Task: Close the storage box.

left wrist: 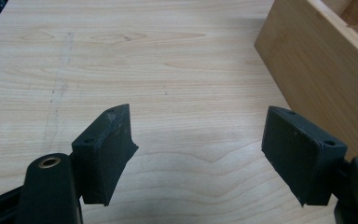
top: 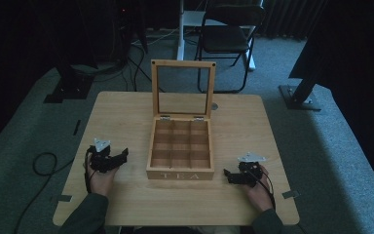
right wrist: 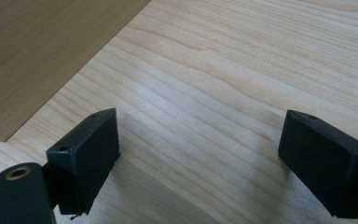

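A wooden tea box (top: 180, 146) marked TEA stands in the middle of the table (top: 126, 117), its glass-paned lid (top: 182, 90) raised upright and its several compartments bare. My left gripper (top: 122, 155) rests open on the table left of the box, held in a hand. In the left gripper view its jaws stand wide apart over bare wood (left wrist: 196, 140), with the box's side wall (left wrist: 317, 60) at the right. My right gripper (top: 226, 174) lies open to the right of the box's front corner. Its own view has the box wall (right wrist: 42, 51) at the upper left.
A black folding chair (top: 231, 34) and a white stand (top: 181, 29) are beyond the table on grey carpet. Dark frame legs (top: 70, 85) stand at the far left and far right (top: 299, 92). A black cable (top: 44, 163) loops on the floor left of the table.
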Action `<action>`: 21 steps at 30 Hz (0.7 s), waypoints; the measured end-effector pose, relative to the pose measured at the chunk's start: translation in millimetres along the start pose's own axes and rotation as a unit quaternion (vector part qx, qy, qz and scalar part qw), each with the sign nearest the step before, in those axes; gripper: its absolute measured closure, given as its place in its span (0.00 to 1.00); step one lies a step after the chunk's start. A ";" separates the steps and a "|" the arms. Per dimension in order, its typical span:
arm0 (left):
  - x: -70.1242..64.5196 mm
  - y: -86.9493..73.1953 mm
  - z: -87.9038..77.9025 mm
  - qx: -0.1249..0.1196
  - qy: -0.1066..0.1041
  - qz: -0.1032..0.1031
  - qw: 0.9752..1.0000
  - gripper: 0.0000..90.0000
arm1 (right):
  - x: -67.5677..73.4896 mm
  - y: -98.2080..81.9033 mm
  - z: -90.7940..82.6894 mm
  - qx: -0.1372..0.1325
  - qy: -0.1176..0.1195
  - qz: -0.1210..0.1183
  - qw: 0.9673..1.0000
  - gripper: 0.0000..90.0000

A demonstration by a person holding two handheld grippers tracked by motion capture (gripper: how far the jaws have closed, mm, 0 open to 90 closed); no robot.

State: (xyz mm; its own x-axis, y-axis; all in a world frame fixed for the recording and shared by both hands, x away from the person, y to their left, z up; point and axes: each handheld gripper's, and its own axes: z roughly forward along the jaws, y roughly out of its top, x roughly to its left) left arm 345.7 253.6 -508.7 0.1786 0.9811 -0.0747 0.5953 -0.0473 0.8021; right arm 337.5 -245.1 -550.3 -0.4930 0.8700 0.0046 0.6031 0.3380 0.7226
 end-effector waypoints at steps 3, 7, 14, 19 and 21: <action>2.5 -1.1 1.4 0.004 -0.001 -0.011 1.000 0.27 | 0.0 0.0 0.0 0.000 0.000 0.000 1.000 0.13; 0.5 -1.1 5.6 0.014 -0.012 -0.005 1.000 0.27 | -0.1 0.0 -0.1 0.000 0.000 -0.001 1.000 0.13; -5.1 5.9 8.2 0.022 -0.035 0.005 0.999 0.27 | 2.3 -0.2 -0.4 0.001 -0.001 0.003 1.000 0.13; -10.8 21.5 7.2 0.013 -0.041 0.030 0.999 0.27 | 3.4 0.4 0.2 0.001 0.007 -0.006 1.000 0.13; -11.9 27.9 8.1 0.012 -0.046 0.035 0.998 0.27 | 3.3 0.5 0.4 0.001 0.008 -0.006 1.000 0.13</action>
State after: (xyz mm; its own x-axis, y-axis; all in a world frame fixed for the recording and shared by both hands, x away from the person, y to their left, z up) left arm 366.6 239.0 -490.3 0.2913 0.9538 -0.0738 0.5967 -0.1209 0.7933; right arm 336.4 -241.8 -550.2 -0.5096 0.8604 0.0067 0.5983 0.3487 0.7214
